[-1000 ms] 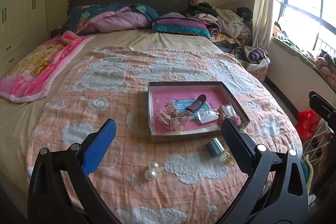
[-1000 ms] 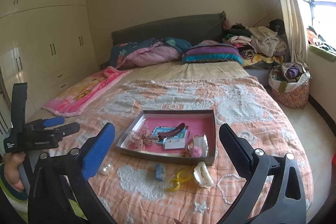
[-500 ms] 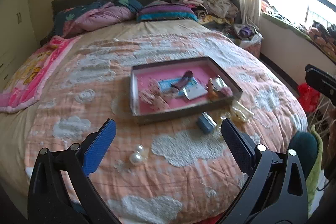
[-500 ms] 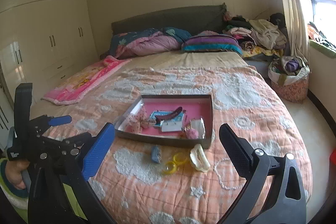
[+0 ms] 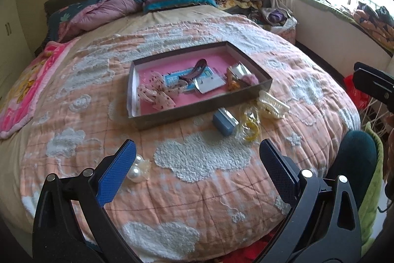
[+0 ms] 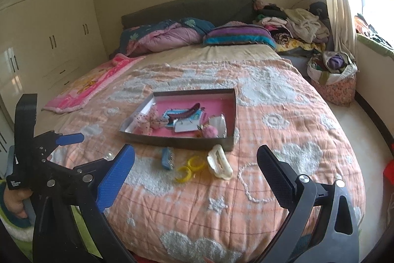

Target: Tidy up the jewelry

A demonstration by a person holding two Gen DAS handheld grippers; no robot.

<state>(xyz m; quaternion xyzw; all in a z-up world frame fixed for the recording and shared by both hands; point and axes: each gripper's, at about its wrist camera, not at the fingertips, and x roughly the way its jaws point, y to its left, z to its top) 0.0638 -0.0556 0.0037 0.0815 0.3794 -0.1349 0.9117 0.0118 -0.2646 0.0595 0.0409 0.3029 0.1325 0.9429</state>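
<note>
A shallow box with a pink floor (image 5: 261, 89) (image 6: 229, 102) lies mid-bed and holds a spotted bow (image 5: 155, 93), a dark hair clip (image 5: 197, 69) (image 6: 187, 111) and small packets. On the quilt before it lie a blue clip (image 5: 222, 123) (image 6: 167, 159), yellow rings (image 5: 250, 126) (image 6: 189, 168), a cream claw clip (image 5: 272, 105) (image 6: 220, 162), a bead strand (image 6: 246, 185) and pearl earrings (image 5: 136, 170). My left gripper (image 5: 197, 171) is open, above the quilt, the pearls beside its left finger. My right gripper (image 6: 194, 176) is open, over the quilt near the rings.
The bed's near edge curves just below both grippers. Pillows and a folded quilt (image 6: 172, 36) lie at the headboard, a pink blanket (image 6: 86, 88) at the left. A clothes pile (image 6: 295, 24) and a full basket (image 6: 332, 75) stand right; wardrobes (image 6: 49, 36) line the left wall.
Both grippers have moved forward and lower towards the bed, so the box and loose pieces look larger. Both stay open. No object has shifted.
</note>
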